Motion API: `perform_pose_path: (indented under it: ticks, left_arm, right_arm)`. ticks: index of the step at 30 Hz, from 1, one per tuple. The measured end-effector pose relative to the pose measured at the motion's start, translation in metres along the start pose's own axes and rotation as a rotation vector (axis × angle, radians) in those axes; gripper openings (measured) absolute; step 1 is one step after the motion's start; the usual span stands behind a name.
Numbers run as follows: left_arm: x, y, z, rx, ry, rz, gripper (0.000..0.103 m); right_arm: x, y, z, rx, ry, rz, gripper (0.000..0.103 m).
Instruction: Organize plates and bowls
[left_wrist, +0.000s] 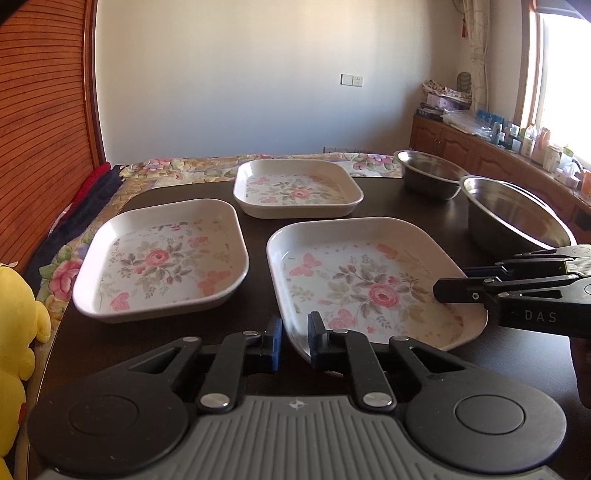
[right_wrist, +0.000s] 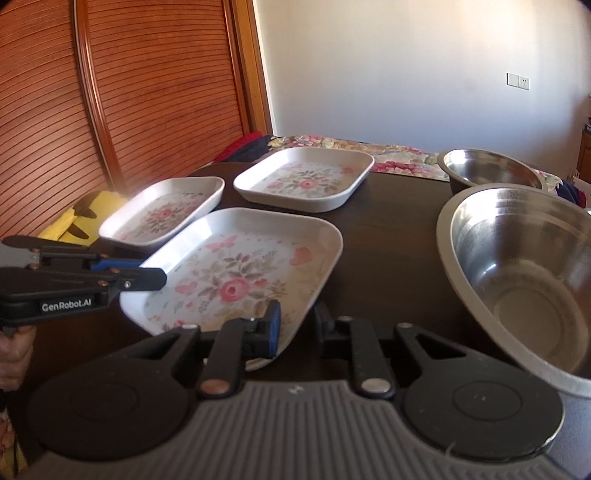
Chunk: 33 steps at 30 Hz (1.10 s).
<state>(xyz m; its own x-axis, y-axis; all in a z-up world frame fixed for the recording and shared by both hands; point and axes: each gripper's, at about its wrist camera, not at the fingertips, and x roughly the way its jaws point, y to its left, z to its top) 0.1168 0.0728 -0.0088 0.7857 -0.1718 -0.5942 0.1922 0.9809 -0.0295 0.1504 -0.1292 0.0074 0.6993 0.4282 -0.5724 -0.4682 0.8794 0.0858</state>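
Dark surface (left_wrist: 388, 199) before a pale wall | nearest floral plate (left_wrist: 365, 280) at near centre, held on both sides | left gripper (left_wrist: 295, 341) clamped narrow on its near-left rim | right gripper (right_wrist: 297, 326) clamped narrow on its near-right rim | two more plates (left_wrist: 162, 258) far left | steel bowls (right_wrist: 524, 273) right

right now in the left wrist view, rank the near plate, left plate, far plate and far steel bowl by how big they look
1. near plate
2. left plate
3. far plate
4. far steel bowl
Nearness to the camera may account for much of the plates' order.
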Motion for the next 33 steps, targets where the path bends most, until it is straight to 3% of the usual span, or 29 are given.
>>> perform_pose_path:
  ticks: [19,33]
  left_arm:
    - [-0.06,-0.016,-0.037,0.012,-0.01,0.003,0.016]
    - [-0.077,-0.02,-0.06,0.019,0.0,0.017,0.016]
  right_arm:
    - [-0.048,0.026,-0.032,0.001,-0.021,0.021,0.021]
    - [-0.064,0.04,-0.052,0.02,-0.026,0.022,0.021]
